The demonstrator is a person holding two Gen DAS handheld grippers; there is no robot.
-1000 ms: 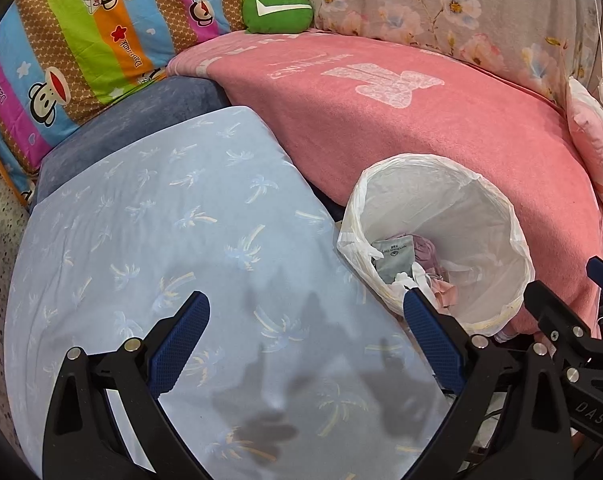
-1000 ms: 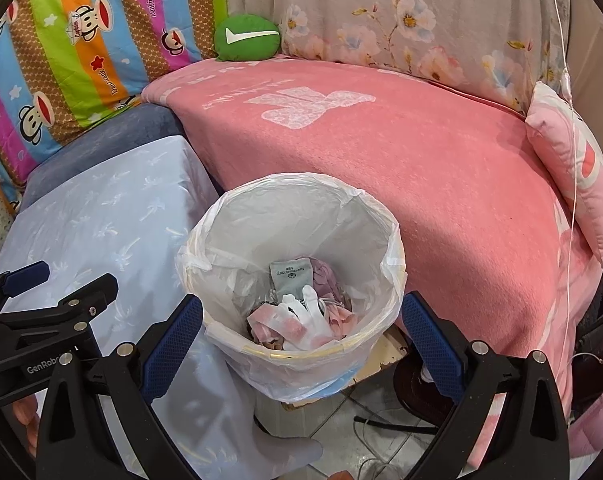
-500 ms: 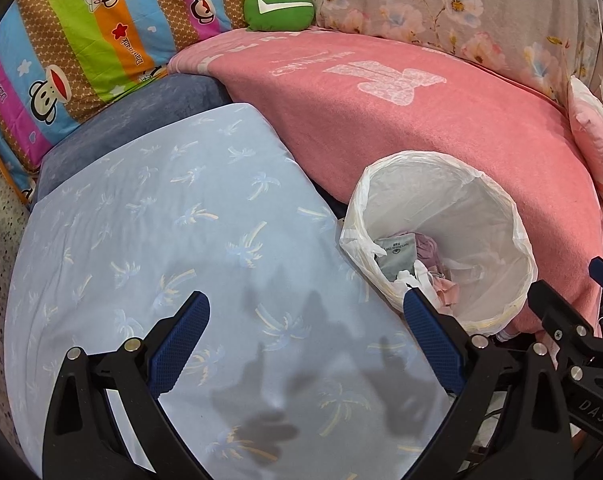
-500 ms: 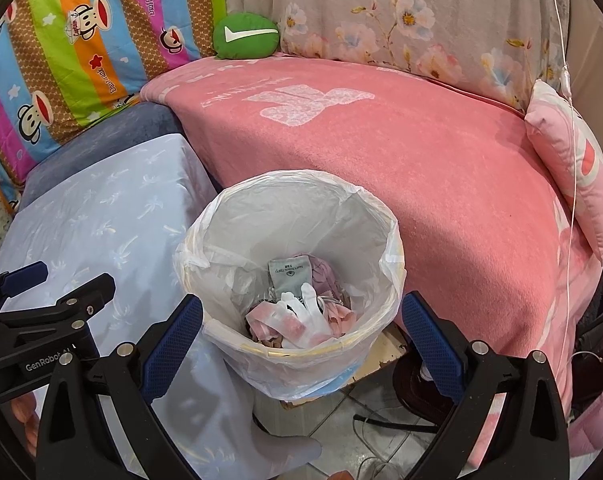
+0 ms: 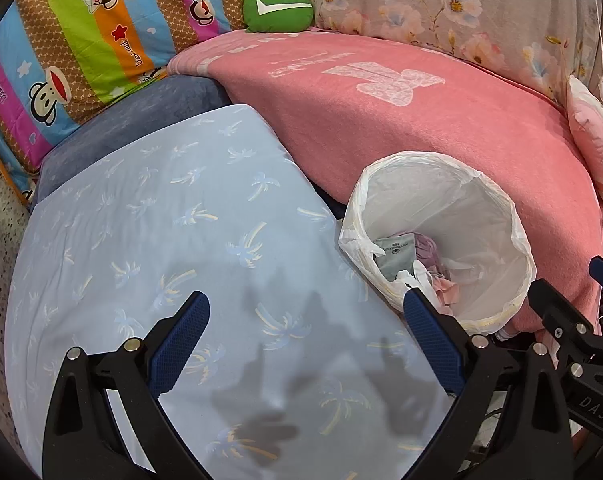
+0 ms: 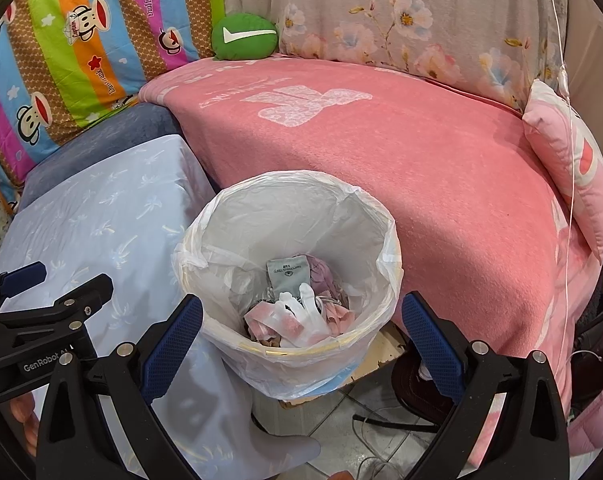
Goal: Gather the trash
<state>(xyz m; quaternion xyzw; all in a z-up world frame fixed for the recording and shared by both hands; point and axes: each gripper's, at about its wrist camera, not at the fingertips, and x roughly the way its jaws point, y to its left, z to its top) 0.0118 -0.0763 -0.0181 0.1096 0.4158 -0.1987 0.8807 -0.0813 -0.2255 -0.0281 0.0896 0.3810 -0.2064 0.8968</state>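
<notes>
Both claws wide, empty: left claw [image 5: 305,320] over blue cloth [image 5: 149,216], right claw [image 6: 301,320] above bin [image 6: 385,216]. Trash [image 6: 297,308] already inside; scan frame edges for leftovers before next pick.

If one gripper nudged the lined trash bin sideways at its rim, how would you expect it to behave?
The trash bin would probably tip or slide easily: only a thin layer of crumpled wrappers lies at the bottom, so it looks light. Its white plastic liner looks thin and wrinkled, so it would likely crumple and slip against the pads instead of pushing back firmly.
</notes>
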